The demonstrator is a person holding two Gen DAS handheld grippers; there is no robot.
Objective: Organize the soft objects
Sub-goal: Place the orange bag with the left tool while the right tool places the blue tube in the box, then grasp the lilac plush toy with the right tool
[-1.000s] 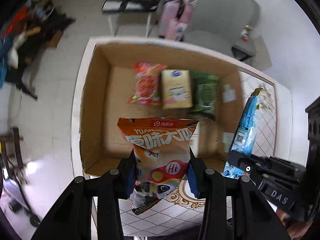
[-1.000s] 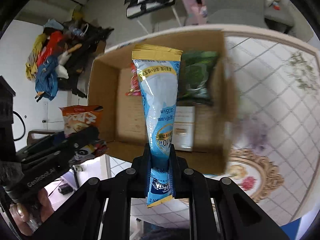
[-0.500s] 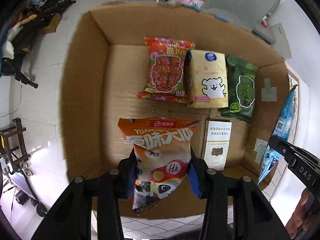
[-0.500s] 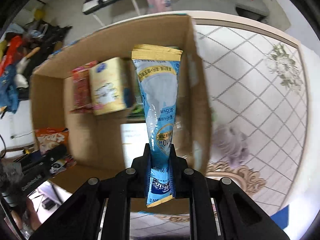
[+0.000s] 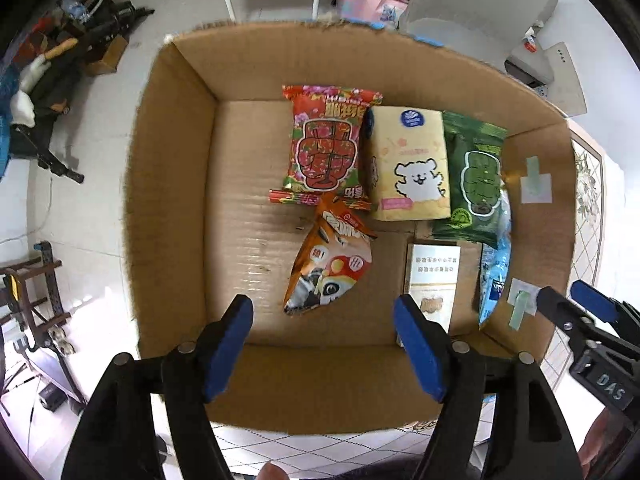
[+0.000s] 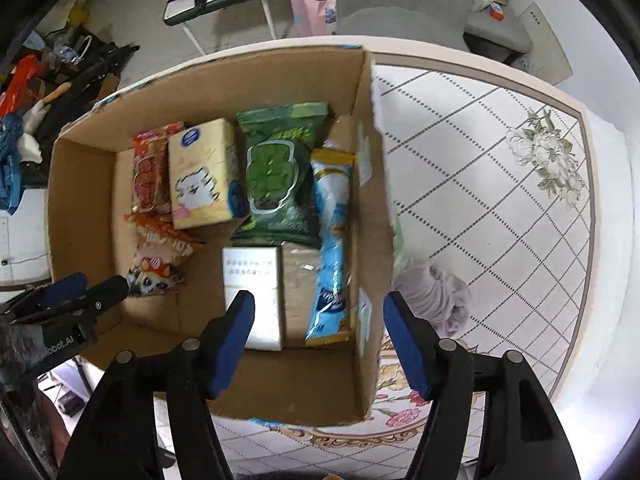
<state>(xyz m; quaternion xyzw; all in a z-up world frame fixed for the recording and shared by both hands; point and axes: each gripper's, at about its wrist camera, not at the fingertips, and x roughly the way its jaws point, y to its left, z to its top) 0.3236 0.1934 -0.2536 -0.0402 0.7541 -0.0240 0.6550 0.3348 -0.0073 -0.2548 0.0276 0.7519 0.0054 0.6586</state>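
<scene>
Both fisheye views are bright and evenly lit by soft daylight, with pale glare on the floor tiles, black vignetted corners, strongly curved edges, soft shadows inside the cardboard box, and slight motion blur on the blue packet.

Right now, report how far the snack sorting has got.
Done: six packs lie in the cardboard box, including the orange chip bag and the blue pouch. In hand: nothing; the left claw and the right claw have just been opening, empty. Left: a lilac cloth on the table.
</scene>
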